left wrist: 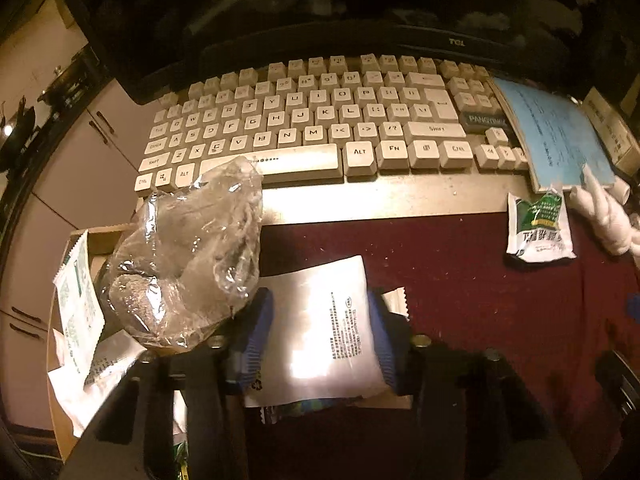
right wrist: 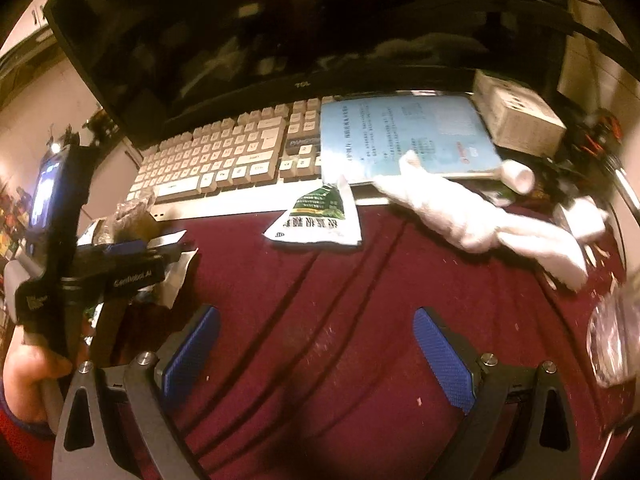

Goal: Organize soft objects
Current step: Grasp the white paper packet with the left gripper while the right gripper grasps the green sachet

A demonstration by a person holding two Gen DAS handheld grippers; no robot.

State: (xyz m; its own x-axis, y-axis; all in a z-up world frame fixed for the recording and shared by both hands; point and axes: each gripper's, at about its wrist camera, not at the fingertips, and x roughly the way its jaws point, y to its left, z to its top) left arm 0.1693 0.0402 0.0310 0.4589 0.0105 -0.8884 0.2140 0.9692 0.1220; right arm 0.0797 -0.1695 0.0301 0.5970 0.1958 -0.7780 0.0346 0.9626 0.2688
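Silver packet (left wrist: pixel 320 328) sits clamped between my left claw's (left wrist: pixel 320 340) blue pads, low over the red cloth (left wrist: pixel 480 300) beside a box (left wrist: pixel 100 240); my right claw (right wrist: pixel 316 352) gapes wide, holding nothing.

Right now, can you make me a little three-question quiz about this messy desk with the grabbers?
1. True or false: the left gripper has its blue pads on either side of a shiny silver foil packet.
2. What lies on the dark red cloth nearer the blue paper booklet: A) green-and-white sachet B) spoon?
3. Is anything between the right gripper pads?

Key: 1 true; 2 A; 3 no, they stand wide apart.
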